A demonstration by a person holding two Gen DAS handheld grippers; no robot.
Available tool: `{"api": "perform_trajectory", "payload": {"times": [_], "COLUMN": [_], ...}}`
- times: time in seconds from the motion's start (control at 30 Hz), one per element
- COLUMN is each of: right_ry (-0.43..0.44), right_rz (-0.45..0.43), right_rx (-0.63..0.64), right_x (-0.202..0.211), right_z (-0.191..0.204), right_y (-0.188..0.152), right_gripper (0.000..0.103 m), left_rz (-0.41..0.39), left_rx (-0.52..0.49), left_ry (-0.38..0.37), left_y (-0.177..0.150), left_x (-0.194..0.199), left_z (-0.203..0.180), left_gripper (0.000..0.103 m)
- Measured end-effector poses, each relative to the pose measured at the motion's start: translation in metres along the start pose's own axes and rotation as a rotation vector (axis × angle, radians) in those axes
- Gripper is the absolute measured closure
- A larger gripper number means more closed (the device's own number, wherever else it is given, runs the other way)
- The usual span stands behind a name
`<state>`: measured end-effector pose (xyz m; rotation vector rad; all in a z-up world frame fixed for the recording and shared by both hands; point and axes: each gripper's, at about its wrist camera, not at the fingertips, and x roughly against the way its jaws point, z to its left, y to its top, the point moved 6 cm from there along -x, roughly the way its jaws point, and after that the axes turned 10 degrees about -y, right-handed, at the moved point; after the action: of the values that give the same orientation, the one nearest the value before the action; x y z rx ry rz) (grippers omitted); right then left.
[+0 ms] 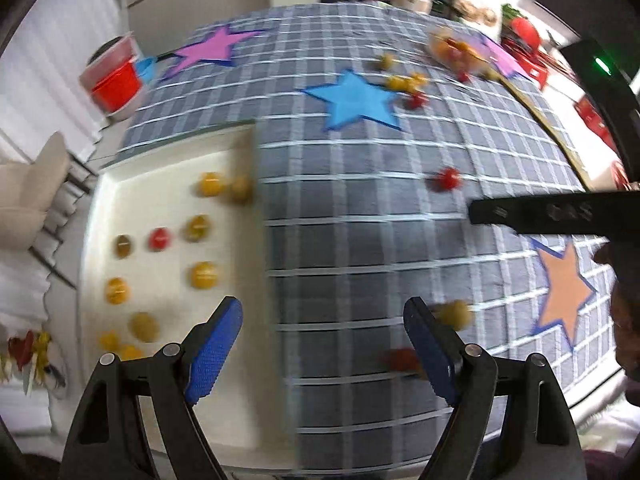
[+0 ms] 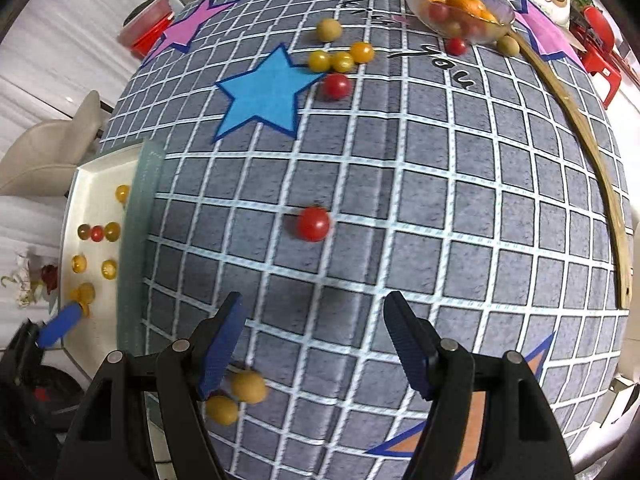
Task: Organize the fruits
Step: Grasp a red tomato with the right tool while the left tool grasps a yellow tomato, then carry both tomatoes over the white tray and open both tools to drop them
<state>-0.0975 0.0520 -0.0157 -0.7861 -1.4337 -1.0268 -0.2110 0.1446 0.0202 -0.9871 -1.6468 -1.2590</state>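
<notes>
Small round fruits, yellow, green and red, lie on a grey checked cloth. A white tray (image 1: 168, 152) at the left holds several of them, such as a yellow one (image 1: 204, 275); the tray also shows in the right wrist view (image 2: 96, 172). My left gripper (image 1: 322, 318) is open and empty over the tray's right edge. My right gripper (image 2: 314, 314) is open and empty above the cloth, with a red fruit (image 2: 313, 223) ahead of it and two yellow-green fruits (image 2: 236, 396) by its left finger. A cluster of fruits (image 2: 340, 58) lies by a blue star.
A clear bowl (image 2: 460, 10) of fruits stands at the far right of the cloth. A red-lidded container (image 1: 114, 74) sits off the far left corner. A beige chair (image 1: 32, 196) stands left of the table. The cloth's wooden-edged right side (image 2: 592, 168) curves away.
</notes>
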Motion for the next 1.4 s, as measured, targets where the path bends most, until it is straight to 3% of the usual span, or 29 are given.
{"api": "perform_trajectory", "payload": {"times": [0.17,0.27,0.43,0.63,0.73,0.77,0.87,1.0,1.07,1.2,1.4], "right_ry": [0.018,0.027,0.055,0.061,0.055,0.05,0.013,-0.003,0.011,0.04,0.074], "right_rz": [-0.003,-0.005,0.0,0.004,-0.006,-0.008,-0.013,-0.015,-0.012,-0.02,-0.012], "right_rx": [0.033,0.065,0.099,0.136,0.154,0.159,0.18,0.185,0.165,0.119,0.041], "right_x": [-0.005,-0.011,-0.021,-0.031,-0.032,-0.033,-0.034,-0.035,-0.034,-0.022,-0.007], "right_z": [-0.01,-0.001,0.003,0.01,0.015,0.016,0.019,0.021,0.021,0.01,-0.007], "right_y": [0.011,0.018,0.027,0.032,0.035,0.036,0.038,0.038,0.038,0.03,0.012], "right_gripper": [0.029,0.036,0.048,0.053,0.056,0.058,0.077,0.081,0.081,0.081,0.081], "left_rz": [0.013,0.018,0.04,0.063,0.093,0.103,0.102,0.108,0.112,0.118,0.094], "left_rx": [-0.048,-0.087,-0.128,-0.166,-0.171,-0.171,-0.166,-0.194,-0.175,-0.035,0.056], "left_ry": [-0.034,-0.011,0.004,0.021,0.016,0.018,0.003,-0.03,-0.055,-0.177,-0.2], "left_y": [-0.001,-0.004,-0.006,-0.007,-0.009,-0.01,-0.011,-0.012,-0.013,-0.01,0.001], "left_x": [-0.017,-0.026,-0.046,-0.06,-0.066,-0.068,-0.069,-0.068,-0.066,-0.06,-0.045], "left_z": [-0.041,-0.055,-0.066,-0.074,-0.076,-0.076,-0.076,-0.083,-0.086,-0.074,-0.048], "left_gripper": [0.019,0.019,0.019,0.02,0.037,0.038,0.044,0.076,0.076,0.076,0.076]}}
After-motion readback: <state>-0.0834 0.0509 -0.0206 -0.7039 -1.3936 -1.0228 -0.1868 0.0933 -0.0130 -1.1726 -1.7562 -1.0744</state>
